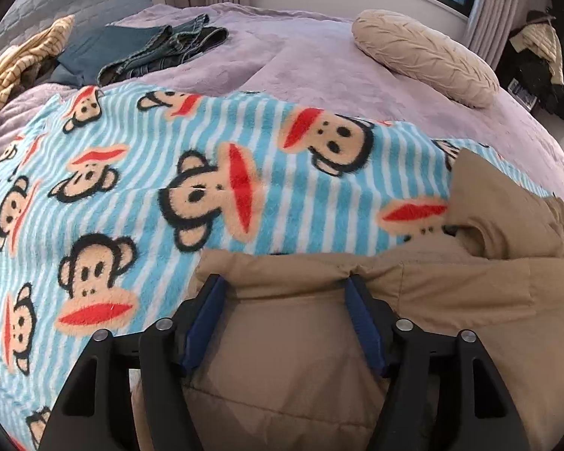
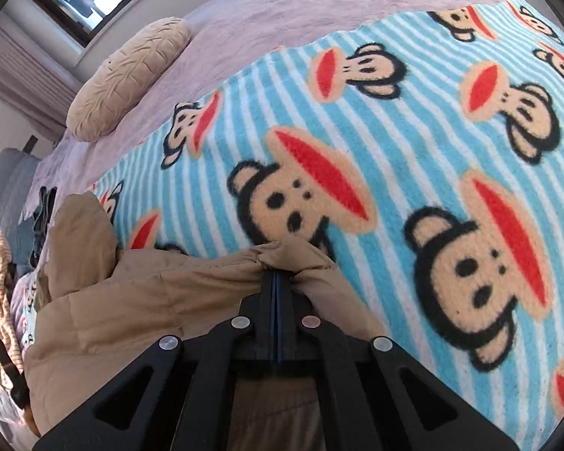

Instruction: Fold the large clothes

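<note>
Right wrist: right tongs [image 2: 278, 274] clenched on tan jacket [image 2: 139, 289] edge to drag it flat; left tongs [image 1: 285, 282] released, straddling its hem.

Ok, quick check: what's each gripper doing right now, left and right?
Left gripper: open, jaws apart over the tan jacket, pressing on nothing.
Right gripper: shut on a bunched edge of the tan jacket.

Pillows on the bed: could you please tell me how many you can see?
1: a beige pillow lies on the purple bedspread near the window, beyond the monkey blanket. Others may be hidden outside both views.
</note>
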A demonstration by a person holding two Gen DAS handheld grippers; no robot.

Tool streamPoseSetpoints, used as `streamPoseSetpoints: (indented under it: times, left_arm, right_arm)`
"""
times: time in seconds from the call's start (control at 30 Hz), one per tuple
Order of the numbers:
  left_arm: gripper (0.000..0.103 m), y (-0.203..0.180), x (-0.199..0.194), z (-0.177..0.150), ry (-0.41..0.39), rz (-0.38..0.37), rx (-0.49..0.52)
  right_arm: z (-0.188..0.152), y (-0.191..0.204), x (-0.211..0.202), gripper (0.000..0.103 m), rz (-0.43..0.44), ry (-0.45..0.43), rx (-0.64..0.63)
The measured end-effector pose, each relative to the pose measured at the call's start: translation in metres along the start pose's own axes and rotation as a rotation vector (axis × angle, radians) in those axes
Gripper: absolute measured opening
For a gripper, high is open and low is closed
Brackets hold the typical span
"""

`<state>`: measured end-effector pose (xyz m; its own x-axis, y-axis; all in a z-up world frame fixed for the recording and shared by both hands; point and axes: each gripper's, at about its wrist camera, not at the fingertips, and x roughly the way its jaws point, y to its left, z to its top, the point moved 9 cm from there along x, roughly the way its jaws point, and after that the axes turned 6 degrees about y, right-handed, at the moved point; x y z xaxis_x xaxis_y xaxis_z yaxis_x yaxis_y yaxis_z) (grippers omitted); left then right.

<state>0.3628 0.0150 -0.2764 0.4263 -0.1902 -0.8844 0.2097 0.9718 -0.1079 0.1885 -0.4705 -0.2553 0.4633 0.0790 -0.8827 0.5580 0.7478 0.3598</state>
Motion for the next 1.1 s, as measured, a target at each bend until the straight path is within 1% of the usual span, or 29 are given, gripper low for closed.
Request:
streamPoseSetpoints:
  times: [0.1, 0.13, 0.2, 0.27, 0.33, 0.37, 0.43, 0.53, 0.6, 0.73, 0.83, 0.97, 1.1]
  left_arm:
    - [0.07, 0.003, -0.006, 0.001, 0.018, 0.003, -0.012]
    - [0.07, 0.006, -0.01, 0.001, 0.026, 0.01, -0.017]
    - [0.07, 0.01, -0.022, 0.0, 0.04, 0.023, -0.024]
    - [0.07, 0.013, -0.039, -0.004, 0.035, 0.036, -0.009]
    - [0.07, 0.017, -0.056, -0.01, 0.032, 0.066, 0.021]
    - [0.07, 0.018, -0.061, -0.013, 0.032, 0.067, 0.027]
    - [0.07, 0.02, -0.072, -0.021, 0.043, 0.066, 0.036]
    - [0.07, 0.023, -0.086, -0.039, 0.062, 0.072, 0.036]
    - [0.07, 0.025, -0.091, -0.052, 0.083, 0.069, 0.028]
    - [0.07, 0.025, -0.1, -0.079, 0.127, 0.074, 0.015]
    - [0.07, 0.026, -0.108, -0.095, 0.139, 0.069, 0.011]
    - [0.07, 0.028, -0.119, -0.116, 0.169, 0.05, 0.008]
    - [0.07, 0.033, -0.129, -0.135, 0.199, 0.053, -0.003]
  right_arm:
    - [-0.001, 0.001, -0.008, 0.0, -0.007, 0.011, 0.03]
    - [-0.001, 0.0, -0.012, 0.003, -0.011, 0.013, 0.042]
    - [-0.004, 0.002, -0.024, 0.003, -0.024, 0.011, 0.056]
    - [-0.009, 0.005, -0.035, 0.004, -0.033, 0.002, 0.05]
    - [-0.018, 0.01, -0.048, 0.009, -0.032, -0.008, 0.038]
    - [-0.021, 0.011, -0.054, 0.011, -0.032, -0.013, 0.034]
    - [-0.031, 0.014, -0.065, 0.019, -0.024, -0.02, 0.031]
    - [-0.047, 0.018, -0.08, 0.026, -0.009, -0.024, 0.036]
    - [-0.061, 0.019, -0.088, 0.027, 0.006, -0.019, 0.052]
    - [-0.092, 0.021, -0.102, 0.028, 0.031, 0.002, 0.071]
    - [-0.112, 0.021, -0.111, 0.028, 0.028, 0.007, 0.072]
    - [-0.144, 0.017, -0.124, 0.029, 0.034, 0.015, 0.106]
    - [-0.174, 0.012, -0.128, 0.041, 0.045, 0.049, 0.156]
